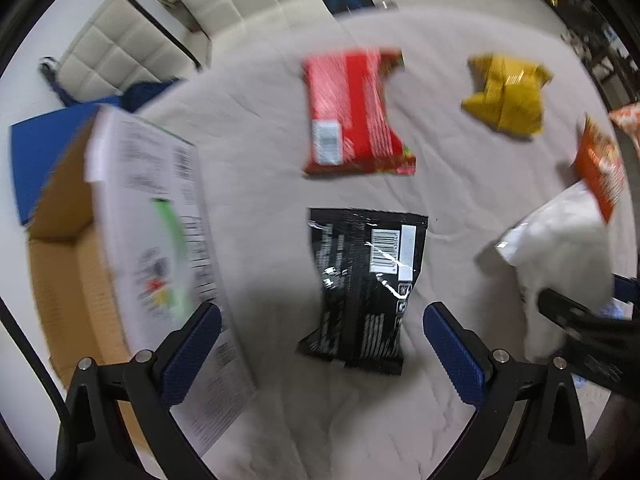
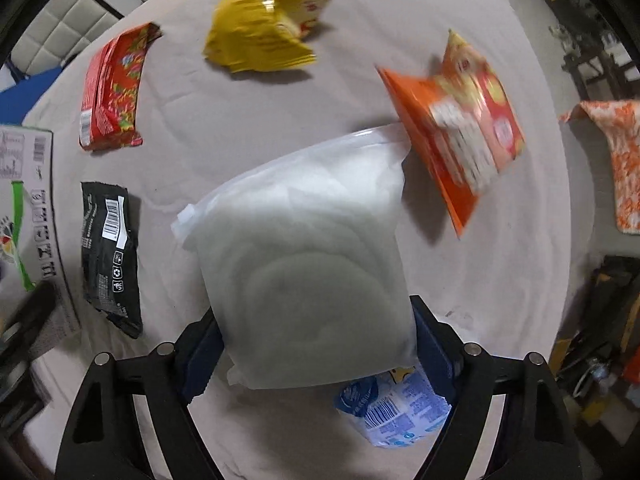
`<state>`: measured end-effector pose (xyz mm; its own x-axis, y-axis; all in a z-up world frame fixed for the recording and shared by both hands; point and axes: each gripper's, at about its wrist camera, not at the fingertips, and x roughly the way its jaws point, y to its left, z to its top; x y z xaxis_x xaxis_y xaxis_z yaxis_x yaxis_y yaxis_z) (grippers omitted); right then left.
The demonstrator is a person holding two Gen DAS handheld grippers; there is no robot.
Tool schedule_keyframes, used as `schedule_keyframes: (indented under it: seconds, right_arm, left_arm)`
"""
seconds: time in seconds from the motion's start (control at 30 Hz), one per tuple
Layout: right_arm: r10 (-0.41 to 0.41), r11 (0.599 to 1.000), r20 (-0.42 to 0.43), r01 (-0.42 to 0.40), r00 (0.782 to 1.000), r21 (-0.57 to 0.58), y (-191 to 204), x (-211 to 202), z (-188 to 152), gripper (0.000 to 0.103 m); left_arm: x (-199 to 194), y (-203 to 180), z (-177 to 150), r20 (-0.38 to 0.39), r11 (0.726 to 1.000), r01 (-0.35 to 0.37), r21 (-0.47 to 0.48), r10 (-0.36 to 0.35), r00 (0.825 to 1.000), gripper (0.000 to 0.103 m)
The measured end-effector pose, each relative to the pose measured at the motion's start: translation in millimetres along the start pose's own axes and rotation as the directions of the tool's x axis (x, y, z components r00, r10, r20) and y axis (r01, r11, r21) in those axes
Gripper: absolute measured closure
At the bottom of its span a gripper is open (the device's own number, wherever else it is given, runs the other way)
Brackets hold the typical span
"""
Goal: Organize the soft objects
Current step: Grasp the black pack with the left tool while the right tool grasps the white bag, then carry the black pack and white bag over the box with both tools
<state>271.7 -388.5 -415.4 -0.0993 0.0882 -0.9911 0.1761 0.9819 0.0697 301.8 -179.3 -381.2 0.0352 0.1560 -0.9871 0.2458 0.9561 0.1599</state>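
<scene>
My right gripper (image 2: 316, 344) is shut on a frosted white zip bag (image 2: 304, 256) of soft white stuff and holds it above the bed; the bag also shows in the left wrist view (image 1: 560, 256). My left gripper (image 1: 322, 356) is open and empty, low over a black packet (image 1: 364, 284), also seen in the right wrist view (image 2: 110, 256). On the beige sheet lie a red packet (image 1: 352, 112), a yellow packet (image 1: 506, 94) and an orange packet (image 2: 460, 128).
An open cardboard box (image 1: 68, 264) with a printed white flap (image 1: 156, 220) stands at the bed's left edge. A blue-and-white packet (image 2: 396, 408) lies under the right gripper. An orange patterned cloth (image 2: 616, 152) lies at the right. A quilted headboard (image 1: 120, 48) is behind.
</scene>
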Motion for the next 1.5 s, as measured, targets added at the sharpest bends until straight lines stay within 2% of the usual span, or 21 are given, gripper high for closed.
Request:
schedule_keyframes:
  seconds: [0.17,0.23,0.33,0.4,0.43,0.47,0.53,0.63,0.7,0.93,1.17,1.2,1.27,1.5]
  right_arm:
    - [0.061,0.998,-0.014,-0.061,0.998,0.006,-13,5,-3,0.013]
    - [0.061,0.998,-0.011,-0.061,0.998,-0.010,-15,6,-1,0.007]
    - [0.046,0.998,0.003,-0.046,0.999,-0.035,-12,4,1,0.006]
    - [0.040,0.998,-0.004,-0.040,0.999,-0.041,-8,4,6,0.006]
    - [0.039,0.998,-0.008,-0.039,0.999,-0.047,-6,4,6,0.006]
    - [0.035,0.998,-0.013,-0.035,0.999,-0.054,-6,1,8,0.006]
    - [0.018,0.998,-0.027,-0.019,0.999,-0.067,-2,3,15,0.006]
    - [0.001,0.997,-0.048,-0.005,0.999,-0.082,16,8,24,0.006]
    - [-0.004,0.996,-0.059,-0.001,0.998,-0.087,31,19,30,0.006]
    - [-0.030,0.996,-0.066,0.024,0.997,-0.080,50,39,31,0.006]
    - [-0.031,0.999,-0.054,0.029,0.998,-0.037,46,41,38,0.014]
    - [-0.037,0.999,-0.050,0.035,0.998,-0.034,47,41,38,0.014]
    - [-0.056,0.998,-0.043,0.054,0.998,-0.041,45,36,35,0.015]
    - [-0.100,0.993,-0.011,0.099,0.995,-0.061,58,26,12,0.023]
  left_arm:
    - [41,-3,13,-0.116,0.999,0.048,0.021,-0.046,0.992,0.000]
    - [48,-1,13,-0.130,0.997,0.070,0.019,-0.067,0.989,0.000]
    - [57,2,10,-0.157,0.991,0.132,0.005,-0.129,0.979,0.001]
    - [62,3,5,-0.169,0.986,0.166,-0.008,-0.165,0.972,0.010]
    - [64,3,3,-0.176,0.984,0.180,-0.013,-0.179,0.968,0.022]
    - [66,2,0,-0.186,0.980,0.196,-0.021,-0.197,0.963,0.027]
    - [65,3,-3,-0.166,0.983,0.182,-0.024,-0.184,0.969,0.030]
    - [60,2,-8,-0.144,0.985,0.166,-0.035,-0.170,0.975,0.047]
    - [56,5,-14,-0.135,0.982,0.176,-0.065,-0.183,0.974,0.048]
    - [51,11,-38,-0.099,0.981,0.142,-0.130,-0.156,0.983,0.049]
    - [60,2,-44,-0.080,0.981,0.132,-0.139,-0.144,0.986,0.049]
    - [53,0,-53,-0.078,0.981,0.133,-0.140,-0.145,0.986,0.049]
    - [59,-3,-44,-0.073,0.981,0.130,-0.142,-0.142,0.987,0.049]
    - [56,-1,-41,-0.052,0.981,0.128,-0.149,-0.137,0.989,0.050]
